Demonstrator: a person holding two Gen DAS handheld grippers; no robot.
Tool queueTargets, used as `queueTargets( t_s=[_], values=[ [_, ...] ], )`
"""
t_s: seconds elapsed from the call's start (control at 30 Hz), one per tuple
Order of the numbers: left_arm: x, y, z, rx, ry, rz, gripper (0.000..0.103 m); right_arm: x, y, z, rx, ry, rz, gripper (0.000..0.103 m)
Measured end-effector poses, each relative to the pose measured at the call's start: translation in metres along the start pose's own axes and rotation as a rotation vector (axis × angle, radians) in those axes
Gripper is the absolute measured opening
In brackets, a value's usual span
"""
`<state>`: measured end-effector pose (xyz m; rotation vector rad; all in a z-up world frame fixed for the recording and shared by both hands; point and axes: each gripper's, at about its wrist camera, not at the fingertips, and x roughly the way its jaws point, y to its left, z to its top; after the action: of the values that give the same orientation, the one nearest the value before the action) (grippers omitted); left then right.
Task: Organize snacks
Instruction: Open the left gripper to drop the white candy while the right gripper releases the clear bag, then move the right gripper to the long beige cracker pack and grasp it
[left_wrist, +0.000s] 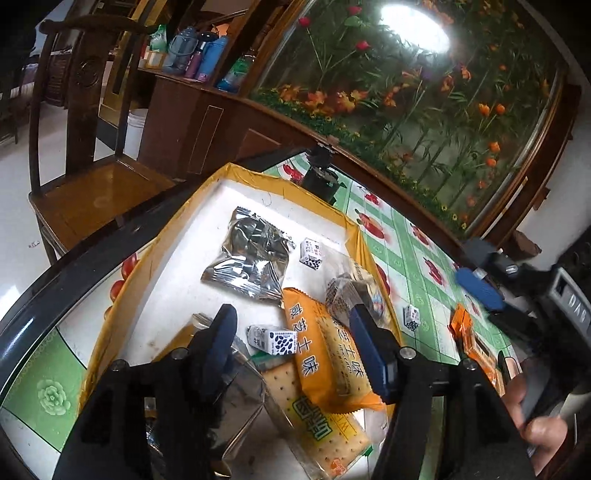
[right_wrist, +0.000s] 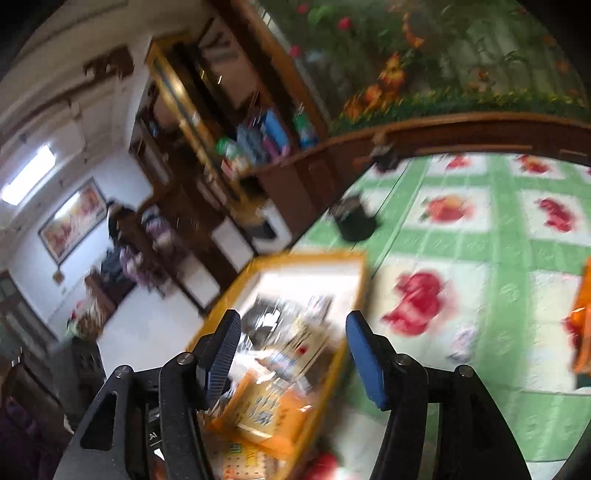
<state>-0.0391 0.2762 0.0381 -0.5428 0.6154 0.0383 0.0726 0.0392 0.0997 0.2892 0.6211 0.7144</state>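
Note:
A white tray with a yellow rim (left_wrist: 284, 182) lies on the green fruit-print tablecloth (left_wrist: 413, 258). In it are a silver packet (left_wrist: 247, 258), two small white candy boxes (left_wrist: 273, 339), an orange cracker packet (left_wrist: 325, 350), a yellow cracker packet (left_wrist: 321, 428) and a clear-wrapped dark cake (left_wrist: 347, 291). My left gripper (left_wrist: 291, 321) hovers open over these, gripping nothing. On the cloth right of the tray lie another small candy box (left_wrist: 412, 317) and an orange packet (left_wrist: 476, 347). My right gripper (right_wrist: 291, 325) is open and empty above the tray's (right_wrist: 314, 254) near corner, in a blurred view. It also shows at the right of the left wrist view as a blue pad (left_wrist: 480, 291).
A black round object (left_wrist: 319, 181) stands on the table beyond the tray. A wooden chair (left_wrist: 96, 192) sits off the table's dark left edge. A cabinet with bottles (left_wrist: 199, 55) and a floral panel (left_wrist: 424, 92) back the table. A person's hand (left_wrist: 535, 413) holds the right gripper.

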Motion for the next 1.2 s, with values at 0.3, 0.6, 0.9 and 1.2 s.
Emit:
queueTargets(
  t_s=[0.3, 0.6, 0.9, 1.2],
  values=[
    [-0.005, 0.002, 0.000, 0.004, -0.021, -0.017, 0.064, -0.067, -0.079, -0.001, 0.149, -0.116, -0.120, 0.064],
    [-0.006, -0.002, -0.001, 0.027, -0.021, -0.004, 0.064, -0.137, -0.158, -0.004, 0.385, -0.211, 0.012, 0.064],
    [-0.018, -0.056, -0.009, 0.173, 0.004, -0.009, 0.064, -0.180, -0.169, -0.004, 0.259, -0.220, -0.381, 0.091],
    [0.000, -0.131, -0.027, 0.310, 0.152, -0.100, 0.071, -0.135, -0.226, 0.004, 0.267, 0.021, -0.342, 0.093]
  ],
)
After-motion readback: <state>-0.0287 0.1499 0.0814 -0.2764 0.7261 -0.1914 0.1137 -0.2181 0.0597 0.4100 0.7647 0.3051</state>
